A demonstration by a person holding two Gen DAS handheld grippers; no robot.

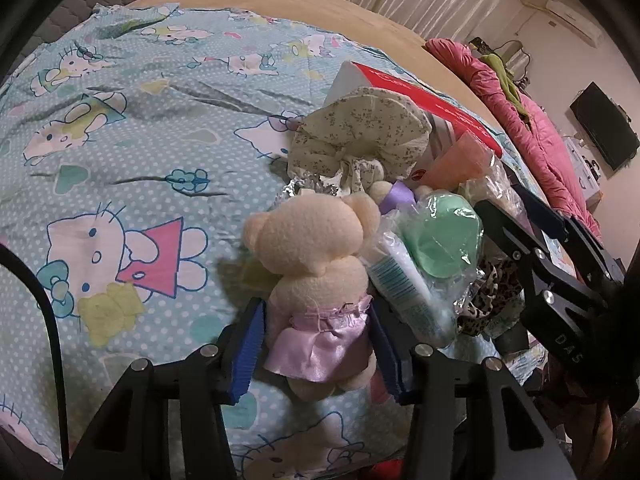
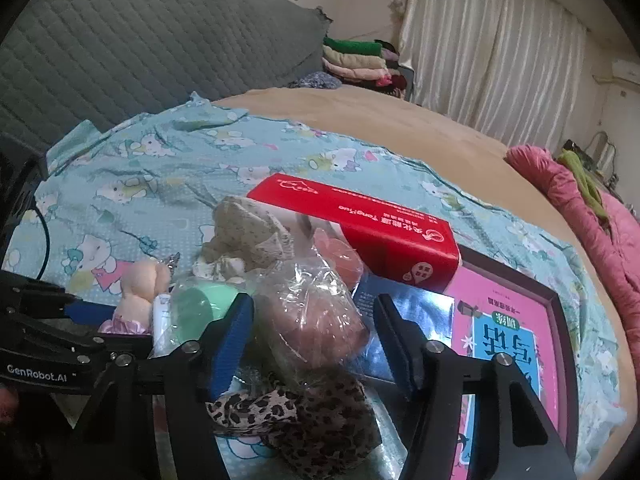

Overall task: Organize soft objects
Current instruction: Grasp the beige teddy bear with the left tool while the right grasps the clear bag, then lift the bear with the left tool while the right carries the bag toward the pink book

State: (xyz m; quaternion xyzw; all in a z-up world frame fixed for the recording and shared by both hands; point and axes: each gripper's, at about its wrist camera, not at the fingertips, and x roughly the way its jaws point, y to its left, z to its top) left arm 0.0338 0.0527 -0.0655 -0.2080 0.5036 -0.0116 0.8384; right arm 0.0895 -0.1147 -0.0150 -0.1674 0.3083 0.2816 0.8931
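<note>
A cream teddy bear (image 1: 316,256) in a lilac skirt lies face down on the Hello Kitty sheet (image 1: 120,140). My left gripper (image 1: 316,344) is open, its blue pads on either side of the bear's skirt, close to it. Beyond the bear lie a floral fabric bow (image 1: 360,136), a green sponge in plastic wrap (image 1: 440,236) and a white tube (image 1: 404,292). My right gripper (image 2: 312,340) is open around a pink object in a clear bag (image 2: 312,316). A leopard-print scrunchie (image 2: 304,416) lies below it. The bear also shows in the right wrist view (image 2: 140,284).
A red box (image 2: 360,228) lies behind the pile, over a pink framed book (image 2: 508,344). A pink quilt (image 2: 592,208) lies at the bed's right edge. Folded clothes (image 2: 356,60) are stacked by the grey headboard (image 2: 140,52). The right gripper shows in the left wrist view (image 1: 532,256).
</note>
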